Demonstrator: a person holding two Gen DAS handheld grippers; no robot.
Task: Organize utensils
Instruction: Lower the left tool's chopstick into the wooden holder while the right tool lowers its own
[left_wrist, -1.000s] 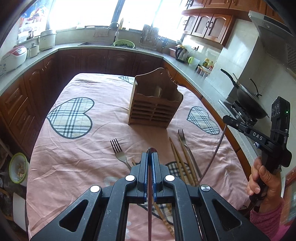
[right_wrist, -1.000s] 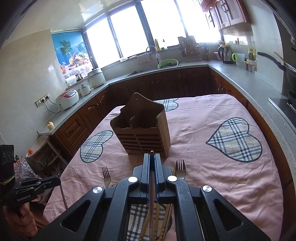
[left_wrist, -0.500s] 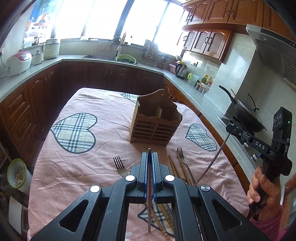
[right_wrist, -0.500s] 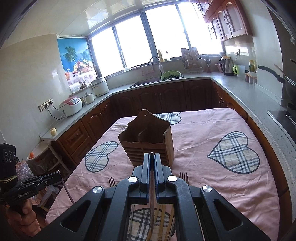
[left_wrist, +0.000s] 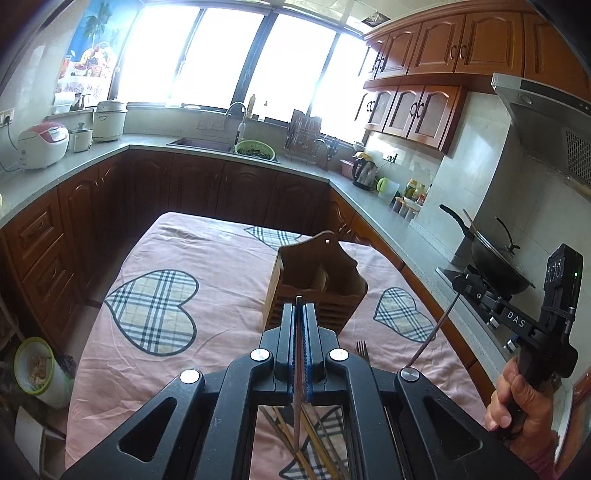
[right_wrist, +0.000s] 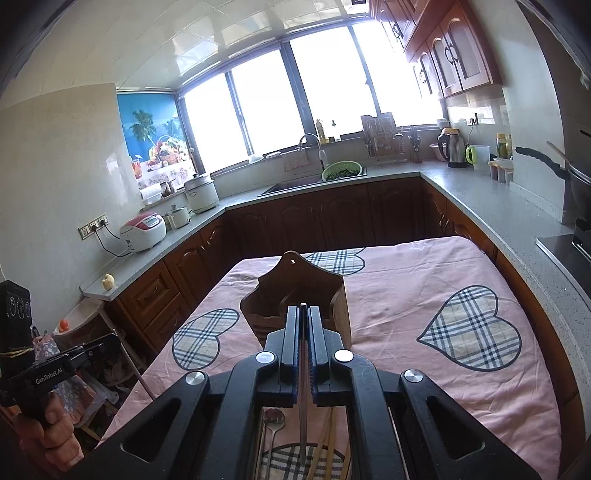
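Observation:
A brown wooden utensil holder (left_wrist: 314, 280) (right_wrist: 295, 295) stands on the pink cloth-covered table (left_wrist: 221, 295), just beyond both grippers. My left gripper (left_wrist: 299, 306) is shut on a thin reddish-brown chopstick (left_wrist: 297, 398) that hangs down between its fingers. My right gripper (right_wrist: 303, 308) is shut on a thin grey chopstick (right_wrist: 303, 413), also hanging down. In the left wrist view the right gripper (left_wrist: 460, 286) shows at the right, a hand on its handle. Below lie a fork (left_wrist: 362, 349), loose chopsticks (right_wrist: 325, 443) and a spoon (right_wrist: 274, 417).
Dark wooden kitchen cabinets with a grey counter (left_wrist: 369, 192) wrap around the table. A wok (left_wrist: 495, 262) sits on the stove at the right. A sink with a green colander (right_wrist: 341, 171) is at the back. A bin (left_wrist: 35, 369) stands on the floor left of the table.
Both grippers have risen and tipped upward, each still holding its chopstick. The holder and the utensils on the table have slid lower in both views.

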